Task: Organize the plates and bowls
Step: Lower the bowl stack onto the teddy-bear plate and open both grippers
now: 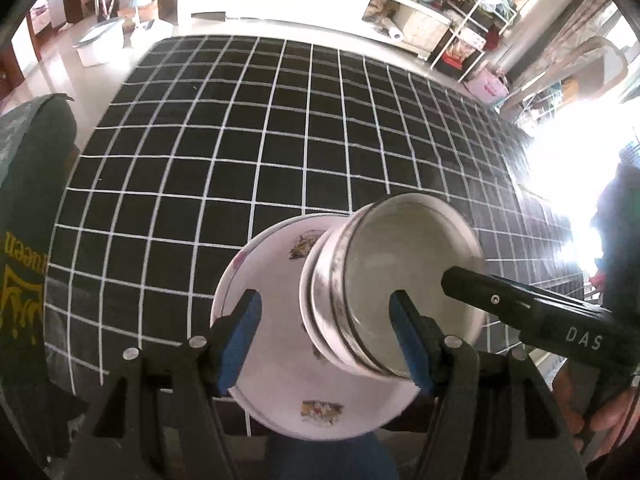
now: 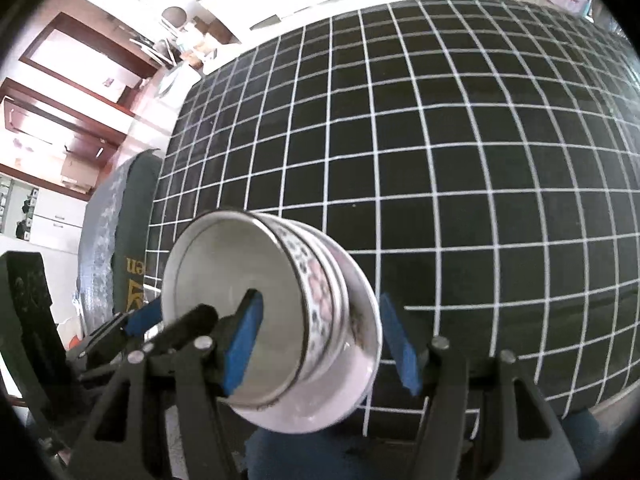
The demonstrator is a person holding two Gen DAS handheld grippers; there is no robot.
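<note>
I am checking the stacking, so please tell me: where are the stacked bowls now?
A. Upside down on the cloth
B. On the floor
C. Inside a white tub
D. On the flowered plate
D: the stacked bowls sit on the flowered plate, at the near edge of the checked cloth.

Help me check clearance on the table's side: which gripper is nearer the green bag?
Left. The left gripper is on the bowl stack's bag side; the right gripper straddles the stack's wall farther from the green bag.
</note>
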